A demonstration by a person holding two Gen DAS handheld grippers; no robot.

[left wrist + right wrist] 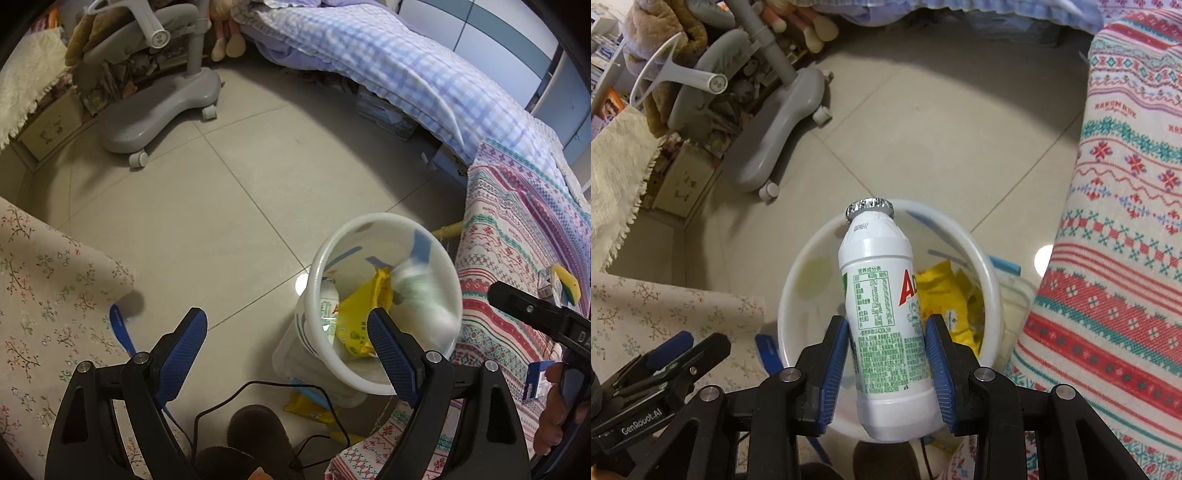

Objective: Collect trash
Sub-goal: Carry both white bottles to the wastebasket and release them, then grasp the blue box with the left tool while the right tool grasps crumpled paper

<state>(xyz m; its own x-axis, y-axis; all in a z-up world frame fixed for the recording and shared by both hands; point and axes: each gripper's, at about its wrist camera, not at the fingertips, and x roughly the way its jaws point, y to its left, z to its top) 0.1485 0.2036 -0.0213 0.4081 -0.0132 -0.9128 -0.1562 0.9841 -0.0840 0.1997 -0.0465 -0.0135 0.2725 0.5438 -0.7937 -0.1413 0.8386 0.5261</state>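
Note:
A white milk-drink bottle (882, 306) with green print and a foil cap stands between the fingers of my right gripper (888, 321), right over the white bin (798, 280). A gap shows at the right pad, so the pads do not press on it. In the left wrist view the same bottle (421, 291) is a white-green blur in the bin's (369, 218) mouth. Inside lie a yellow wrapper (354, 314) and another small bottle (327, 306). My left gripper (286, 315) hangs open with nothing in it, left of the bin over the floor.
A yellow packet (310, 406) lies on the tiles beside the bin's foot, and a blue strip (120, 328) by the floral cloth (44, 295). A patterned cloth (517, 240) with a yellow sponge (567, 282) is at the right. A wheeled grey chair base (155, 114), a bed (369, 55) and a black cable (258, 391) are also here.

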